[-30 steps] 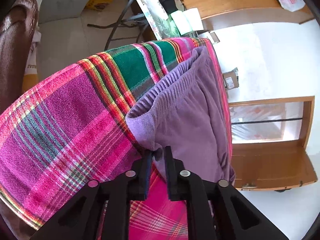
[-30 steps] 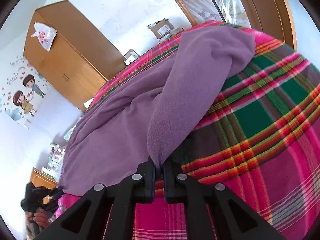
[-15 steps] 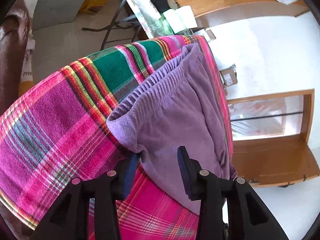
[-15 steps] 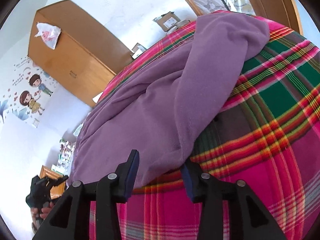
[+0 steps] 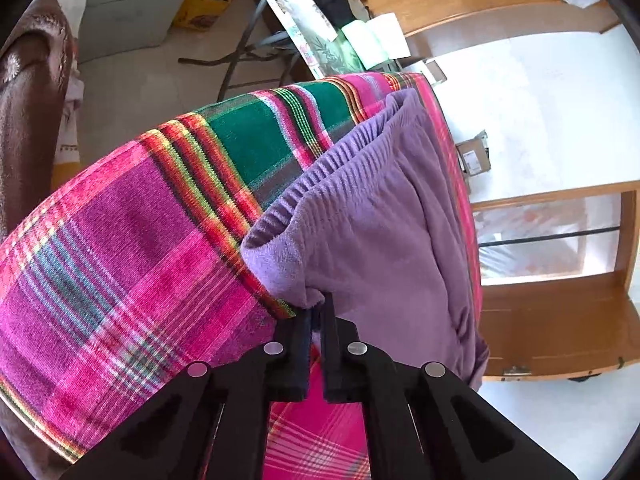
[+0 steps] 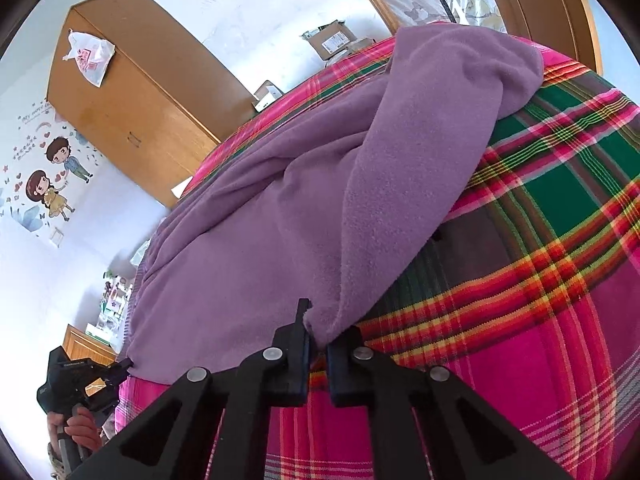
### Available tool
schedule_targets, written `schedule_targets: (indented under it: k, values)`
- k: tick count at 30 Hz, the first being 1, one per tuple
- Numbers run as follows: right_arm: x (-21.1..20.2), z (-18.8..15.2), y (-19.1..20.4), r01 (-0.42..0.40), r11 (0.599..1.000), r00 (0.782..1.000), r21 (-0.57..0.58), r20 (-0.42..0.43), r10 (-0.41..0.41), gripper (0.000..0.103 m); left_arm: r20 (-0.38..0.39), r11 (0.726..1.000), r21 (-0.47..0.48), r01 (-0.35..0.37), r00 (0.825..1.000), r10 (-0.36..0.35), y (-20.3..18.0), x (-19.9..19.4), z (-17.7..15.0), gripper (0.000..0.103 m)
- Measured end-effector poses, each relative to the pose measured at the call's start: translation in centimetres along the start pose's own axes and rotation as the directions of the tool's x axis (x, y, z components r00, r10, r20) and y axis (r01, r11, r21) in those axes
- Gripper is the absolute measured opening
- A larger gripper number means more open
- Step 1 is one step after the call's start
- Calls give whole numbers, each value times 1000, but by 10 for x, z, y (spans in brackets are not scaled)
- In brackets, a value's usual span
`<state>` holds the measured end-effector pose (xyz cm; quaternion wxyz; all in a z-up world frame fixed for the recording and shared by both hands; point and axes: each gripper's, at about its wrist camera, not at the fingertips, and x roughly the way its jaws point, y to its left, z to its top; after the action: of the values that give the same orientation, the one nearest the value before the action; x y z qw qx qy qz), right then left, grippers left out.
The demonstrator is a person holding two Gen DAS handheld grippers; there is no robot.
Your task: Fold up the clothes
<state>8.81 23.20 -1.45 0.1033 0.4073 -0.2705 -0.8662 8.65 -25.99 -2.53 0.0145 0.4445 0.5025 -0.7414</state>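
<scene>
Trousers: purple fleece trousers [image 5: 384, 240] lay on a plaid blanket [image 5: 120, 264].
Left gripper [image 5: 318, 312]: clenched on the waistband corner.
Right gripper [image 6: 318, 332]: clenched on a leg's hem.
Left view only: ribbed waistband [image 5: 340, 160], folding table [image 5: 316, 40].
Right view only: wardrobe [image 6: 136, 92], wall sticker [image 6: 48, 184].

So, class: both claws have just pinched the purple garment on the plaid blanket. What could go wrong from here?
1. The left claw bites only a small tuck near the purple garment's ribbed waistband corner; it could slip out on lifting.
2. The right claw pinches a thin fold edge close to the plaid blanket, so it might drag that too.
3. The garment lies bunched, so the fold may come out uneven.
</scene>
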Motion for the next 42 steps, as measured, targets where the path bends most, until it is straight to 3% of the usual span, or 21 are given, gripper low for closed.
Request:
schedule_targets:
  k: [13,35,42]
  values:
    - [-15,-10,6,-25,1000,999,1,23,25,5,17,999,15,29,999,-29,8,-13,-3,2]
    - [-32,-27,-7,-42,998,999,44,4,42,5,31,999,45,18,999,-20,24,-28,-22,2]
    - [-31,-28,-2,-36,999,999,33,-1,37,5,54,999,41,-17,998,15,33,-36,-23,0]
